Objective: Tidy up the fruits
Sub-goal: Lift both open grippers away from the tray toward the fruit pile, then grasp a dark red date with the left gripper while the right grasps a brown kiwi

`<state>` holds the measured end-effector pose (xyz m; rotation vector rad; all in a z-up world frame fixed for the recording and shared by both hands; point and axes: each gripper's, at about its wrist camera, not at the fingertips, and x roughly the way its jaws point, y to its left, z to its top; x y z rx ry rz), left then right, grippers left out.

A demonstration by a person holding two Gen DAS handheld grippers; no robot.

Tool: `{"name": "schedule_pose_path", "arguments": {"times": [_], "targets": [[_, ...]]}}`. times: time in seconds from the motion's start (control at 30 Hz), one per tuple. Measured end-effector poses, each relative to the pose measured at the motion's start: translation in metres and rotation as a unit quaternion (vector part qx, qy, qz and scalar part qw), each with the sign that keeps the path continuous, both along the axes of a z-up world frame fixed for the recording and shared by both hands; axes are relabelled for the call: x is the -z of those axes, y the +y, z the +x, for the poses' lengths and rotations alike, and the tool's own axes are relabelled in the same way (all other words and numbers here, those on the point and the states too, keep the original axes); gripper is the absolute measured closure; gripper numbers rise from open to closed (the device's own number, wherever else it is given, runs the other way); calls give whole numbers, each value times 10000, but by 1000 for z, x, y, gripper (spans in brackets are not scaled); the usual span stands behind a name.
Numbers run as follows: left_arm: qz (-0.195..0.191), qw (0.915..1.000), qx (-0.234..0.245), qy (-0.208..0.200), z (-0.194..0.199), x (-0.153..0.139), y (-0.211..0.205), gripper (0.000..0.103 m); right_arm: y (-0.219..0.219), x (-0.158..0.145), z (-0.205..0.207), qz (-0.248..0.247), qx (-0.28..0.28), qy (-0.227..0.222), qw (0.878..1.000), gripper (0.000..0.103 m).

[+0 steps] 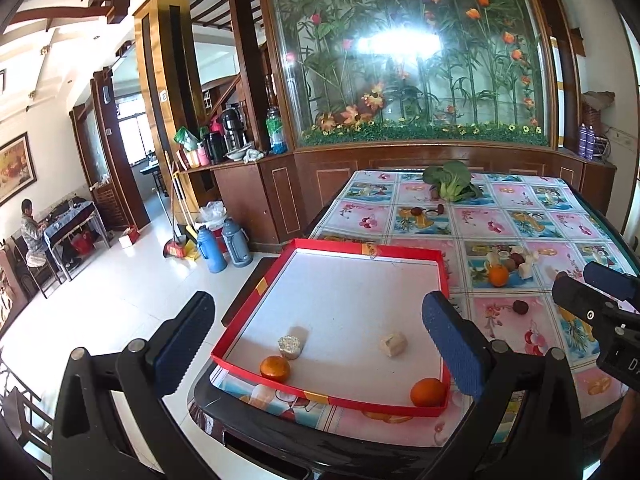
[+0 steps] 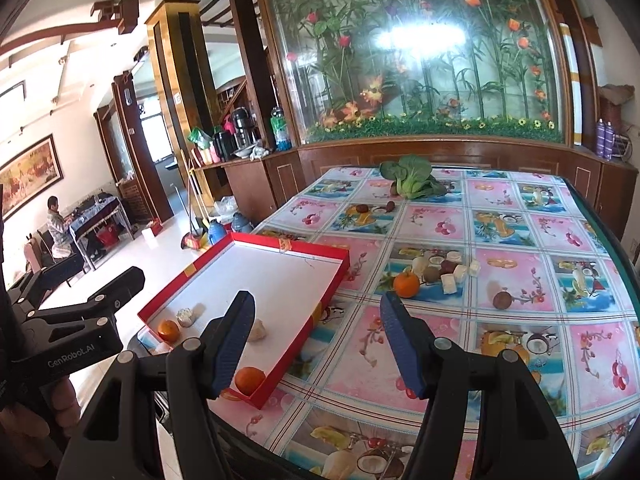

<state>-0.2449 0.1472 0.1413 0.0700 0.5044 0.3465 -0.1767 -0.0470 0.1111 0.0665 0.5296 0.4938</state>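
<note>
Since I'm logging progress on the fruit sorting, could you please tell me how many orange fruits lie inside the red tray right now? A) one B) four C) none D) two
D: the left wrist view shows one orange fruit at the near left edge of the red tray and a second orange fruit in its near right corner; a third orange lies on the tablecloth.

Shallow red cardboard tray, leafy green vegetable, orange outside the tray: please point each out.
Shallow red cardboard tray point(image 1: 445, 276), left wrist view, right wall.
Leafy green vegetable point(image 2: 408, 178), right wrist view, leaf.
Orange outside the tray point(image 2: 406, 284), right wrist view, middle.
</note>
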Motion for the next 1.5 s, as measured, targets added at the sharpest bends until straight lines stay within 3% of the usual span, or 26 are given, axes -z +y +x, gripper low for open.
{"name": "schedule_pose_path", "arguments": {"times": [0.37, 0.5, 0.57, 0.73, 0.9, 1.0, 1.2, 1.4, 1.47, 1.5], "targets": [[-81, 9999, -119, 40, 15, 8, 22, 0, 20, 2, 12, -149, -111, 95, 9998, 38], [-187, 9996, 142, 134, 21, 12, 17, 0, -3, 8, 20, -251, 36, 141, 9996, 38], [-296, 9981, 496, 234, 29, 17, 7, 0, -32, 15, 29, -277, 427, 258, 9984, 38], [-577, 9864, 1342, 756, 62, 34, -34, 0, -104, 36, 60, -222, 1116, 819, 9901, 38], [-437, 9773, 1704, 1183, 97, 56, -81, 0, -147, 54, 94, -340, 1471, 1301, 9799, 38], [-600, 9673, 1961, 1491, 114, 70, -104, 0, -161, 66, 112, -228, 1540, 1533, 9758, 38], [-584, 9588, 2129, 1787, 131, 87, -128, 0, -146, 77, 142, -438, 1316, 1668, 9762, 39], [-539, 9583, 2074, 1892, 141, 94, -134, 0, -128, 97, 174, -883, 1222, 1952, 9691, 72], [-573, 9575, 2095, 1901, 145, 96, -136, 0, -129, 98, 172, -875, 1245, 1887, 9702, 73], [-580, 9572, 2090, 1917, 147, 98, -137, 0, -130, 99, 171, -882, 1219, 1892, 9703, 79]]}}
